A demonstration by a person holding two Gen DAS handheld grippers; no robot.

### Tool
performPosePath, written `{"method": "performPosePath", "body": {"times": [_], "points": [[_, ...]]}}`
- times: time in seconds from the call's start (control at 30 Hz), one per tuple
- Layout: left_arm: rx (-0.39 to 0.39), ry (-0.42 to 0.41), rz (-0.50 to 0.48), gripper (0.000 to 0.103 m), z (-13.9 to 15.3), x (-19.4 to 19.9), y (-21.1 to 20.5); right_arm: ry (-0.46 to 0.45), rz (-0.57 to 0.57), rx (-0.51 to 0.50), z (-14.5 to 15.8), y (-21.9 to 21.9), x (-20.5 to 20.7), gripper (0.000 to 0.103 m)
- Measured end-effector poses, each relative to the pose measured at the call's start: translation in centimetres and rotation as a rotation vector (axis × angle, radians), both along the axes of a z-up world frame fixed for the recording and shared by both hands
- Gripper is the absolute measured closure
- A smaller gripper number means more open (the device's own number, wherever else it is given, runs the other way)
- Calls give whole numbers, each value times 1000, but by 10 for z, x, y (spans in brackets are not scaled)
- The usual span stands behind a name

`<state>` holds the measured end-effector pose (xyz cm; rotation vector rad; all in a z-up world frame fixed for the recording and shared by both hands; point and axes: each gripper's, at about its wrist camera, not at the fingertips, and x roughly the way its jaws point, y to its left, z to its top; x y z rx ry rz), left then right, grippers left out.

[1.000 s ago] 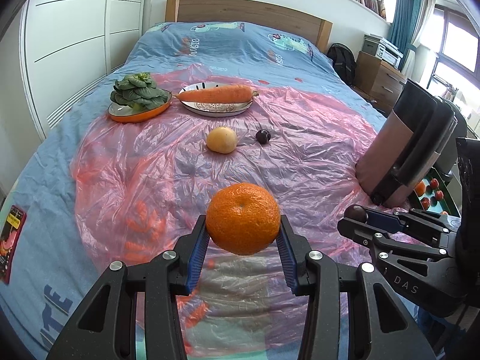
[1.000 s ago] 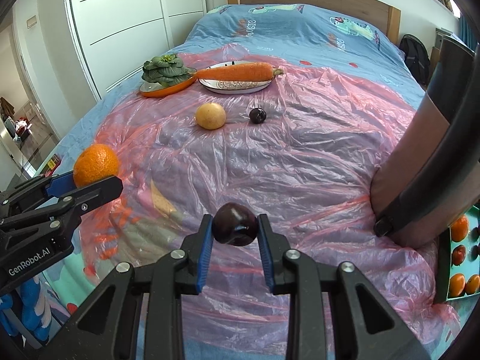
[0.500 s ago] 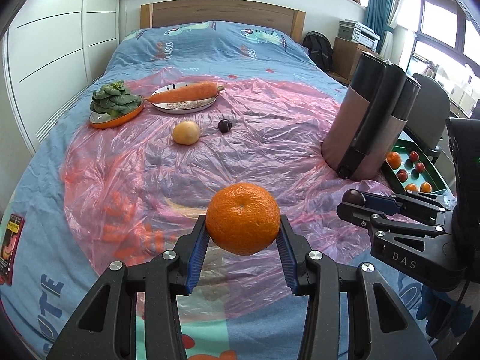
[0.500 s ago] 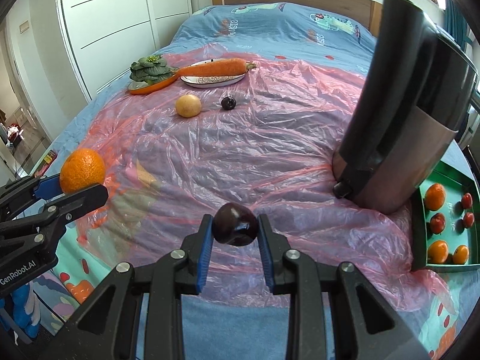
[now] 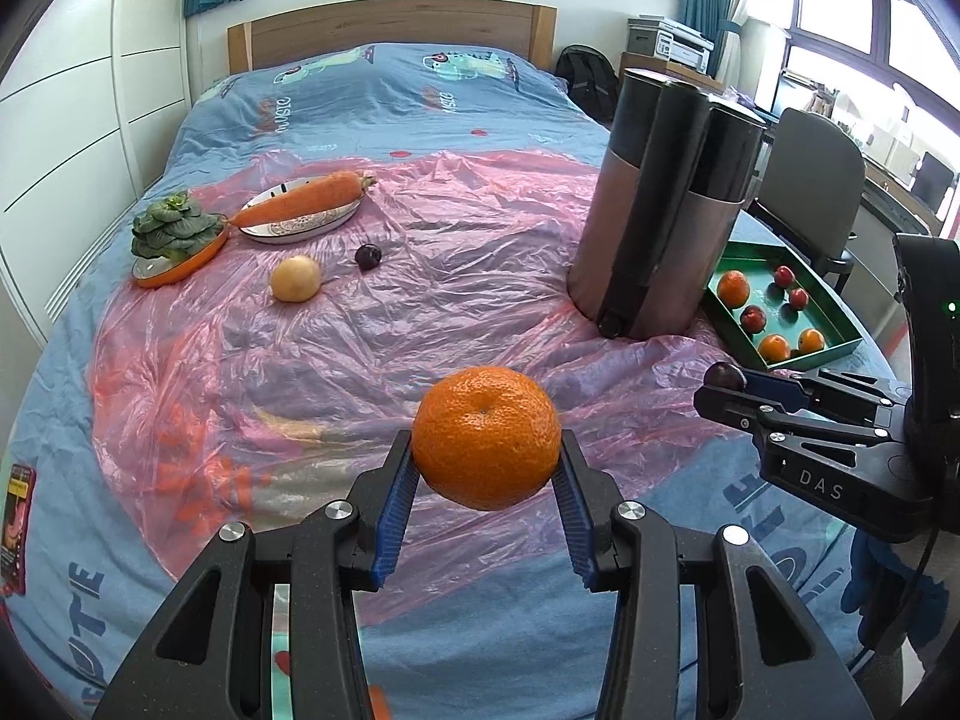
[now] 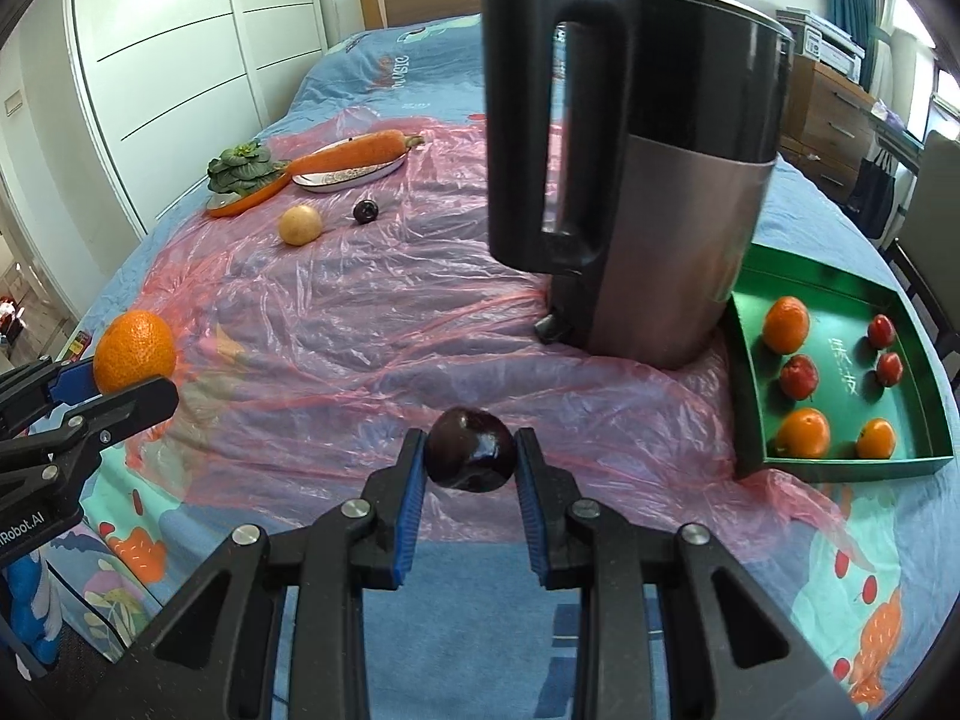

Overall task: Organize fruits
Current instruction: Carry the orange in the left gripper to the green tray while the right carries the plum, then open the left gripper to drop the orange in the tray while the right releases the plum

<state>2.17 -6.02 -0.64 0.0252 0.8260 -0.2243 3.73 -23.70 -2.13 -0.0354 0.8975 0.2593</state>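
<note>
My left gripper [image 5: 486,456] is shut on an orange [image 5: 486,437], held above the near end of the bed. My right gripper [image 6: 471,457] is shut on a dark plum [image 6: 471,449]; it also shows at the right of the left wrist view as the right gripper [image 5: 729,383]. A green tray [image 6: 840,468] at the right holds several oranges and small red fruits, among them an orange [image 6: 786,324]. On the pink plastic sheet [image 5: 420,276] farther off lie a yellow round fruit [image 5: 295,279] and a second dark plum [image 5: 367,256].
A tall black and metal kettle [image 6: 630,168] stands between the sheet's middle and the green tray. At the far left a carrot [image 5: 306,201] lies on a plate, beside a leafy green [image 5: 171,231] in an orange dish. A chair [image 5: 810,180] stands beyond the tray.
Both grippers have swung to the right with their fruit still held. The kettle and green tray have come further into view, and the plates have slid left.
</note>
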Motion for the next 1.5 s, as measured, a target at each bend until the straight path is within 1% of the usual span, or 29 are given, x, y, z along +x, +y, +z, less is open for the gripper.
{"method": "performPosePath", "body": {"times": [0.5, 0.67, 0.87, 1.17, 1.37, 1.5], "points": [[16, 20, -128, 64, 7, 0, -75, -21, -167, 33, 1, -100, -12, 58], [16, 29, -177, 64, 7, 2, -102, -42, -233, 44, 5, -137, -15, 58], [14, 41, -252, 64, 8, 10, -144, -78, -320, 54, 14, -188, -12, 58], [9, 42, -367, 64, 11, 42, -223, -119, -402, 28, 18, -259, 13, 58], [35, 37, -429, 64, 7, 73, -277, -112, -420, 3, 4, -291, 42, 58], [51, 47, -453, 64, 0, 97, -308, -103, -424, -19, -9, -306, 61, 58]]}}
